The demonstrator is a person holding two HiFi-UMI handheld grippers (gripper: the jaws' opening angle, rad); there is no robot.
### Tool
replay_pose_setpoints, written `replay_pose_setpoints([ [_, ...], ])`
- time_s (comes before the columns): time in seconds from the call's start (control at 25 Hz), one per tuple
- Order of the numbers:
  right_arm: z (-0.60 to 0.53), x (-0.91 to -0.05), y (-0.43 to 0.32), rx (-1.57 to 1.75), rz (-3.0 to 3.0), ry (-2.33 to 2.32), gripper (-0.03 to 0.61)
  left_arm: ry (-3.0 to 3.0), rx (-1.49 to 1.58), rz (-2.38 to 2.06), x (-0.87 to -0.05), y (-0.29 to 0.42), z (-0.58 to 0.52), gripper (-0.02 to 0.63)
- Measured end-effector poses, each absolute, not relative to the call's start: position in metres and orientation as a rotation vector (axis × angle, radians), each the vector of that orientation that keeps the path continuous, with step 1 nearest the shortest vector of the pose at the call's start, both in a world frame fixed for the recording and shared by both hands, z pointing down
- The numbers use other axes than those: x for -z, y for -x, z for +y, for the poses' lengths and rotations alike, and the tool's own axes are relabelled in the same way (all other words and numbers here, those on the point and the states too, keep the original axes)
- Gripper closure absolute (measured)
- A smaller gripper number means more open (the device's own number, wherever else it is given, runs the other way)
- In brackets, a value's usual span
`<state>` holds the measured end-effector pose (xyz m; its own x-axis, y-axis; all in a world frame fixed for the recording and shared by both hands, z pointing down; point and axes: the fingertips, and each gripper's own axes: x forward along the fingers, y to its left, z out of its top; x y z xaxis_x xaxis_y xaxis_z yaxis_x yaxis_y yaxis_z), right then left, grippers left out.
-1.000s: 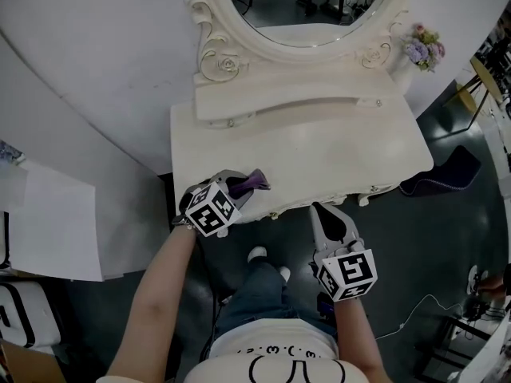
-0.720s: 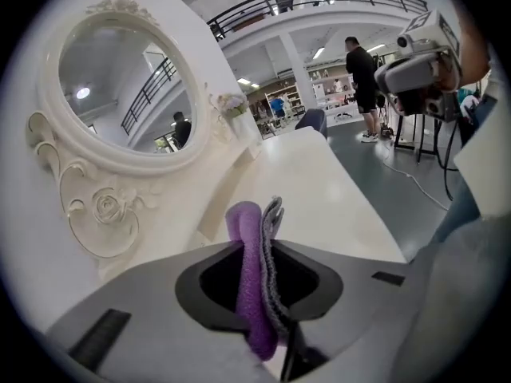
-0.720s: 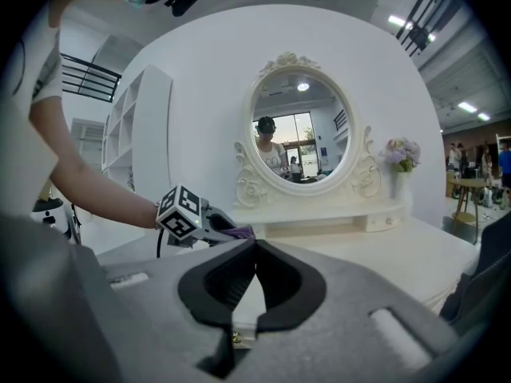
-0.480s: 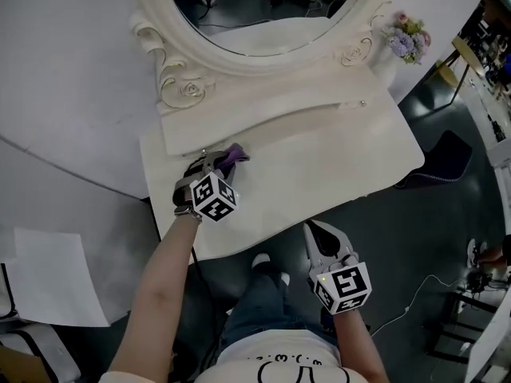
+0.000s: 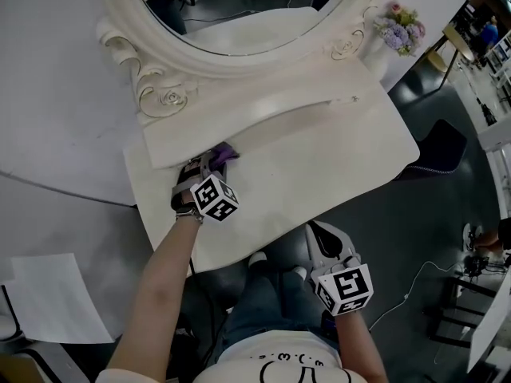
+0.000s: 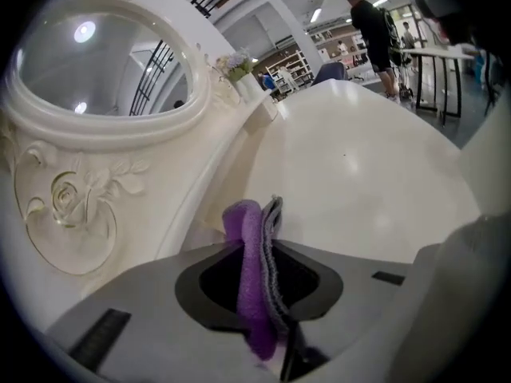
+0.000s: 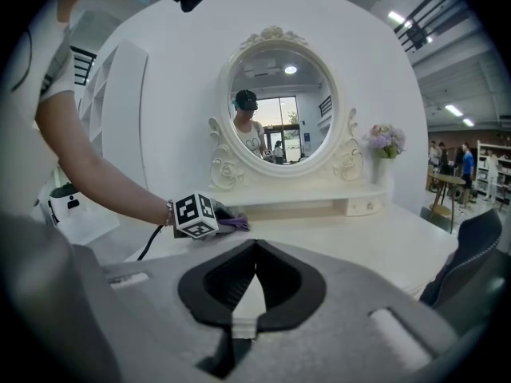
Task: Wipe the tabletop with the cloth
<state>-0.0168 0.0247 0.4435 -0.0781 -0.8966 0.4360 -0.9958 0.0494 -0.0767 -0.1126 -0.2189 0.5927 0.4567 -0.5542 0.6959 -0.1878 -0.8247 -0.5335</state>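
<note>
Pinching the purple cloth (image 5: 226,152) at the rear left of the table (image 5: 335,158) beside the mirror shelf (image 5: 239,126), the left gripper (image 5: 209,164) has bare tabletop to its right, while the right gripper (image 5: 321,234), pressed together and empty, hangs off the front edge.

An oval mirror (image 5: 239,22) in a carved white frame is standing against the wall, reflecting the room. Purple flowers (image 5: 397,32) are sitting just beside its frame, and a dark chair (image 5: 437,152) is standing nearby.
</note>
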Motion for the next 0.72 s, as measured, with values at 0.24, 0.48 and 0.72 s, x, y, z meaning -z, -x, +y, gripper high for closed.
replay_pose_setpoints([
  [0.24,0.022,-0.434,0.014,-0.495,-2.081,-1.927,0.58,2.603,1.378,0.557,-0.587,0.119,-0.195,0.531],
  [0.48,0.025,-0.419,0.024,-0.441,-2.142,-1.892,0.58,2.791,1.412,0.418,-0.581,0.129,-0.137,0.531],
  [0.72,0.041,-0.41,0.028,-0.415,-2.177,-1.869,0.58,2.969,1.407,0.304,-0.575,0.13,-0.063,0.531],
])
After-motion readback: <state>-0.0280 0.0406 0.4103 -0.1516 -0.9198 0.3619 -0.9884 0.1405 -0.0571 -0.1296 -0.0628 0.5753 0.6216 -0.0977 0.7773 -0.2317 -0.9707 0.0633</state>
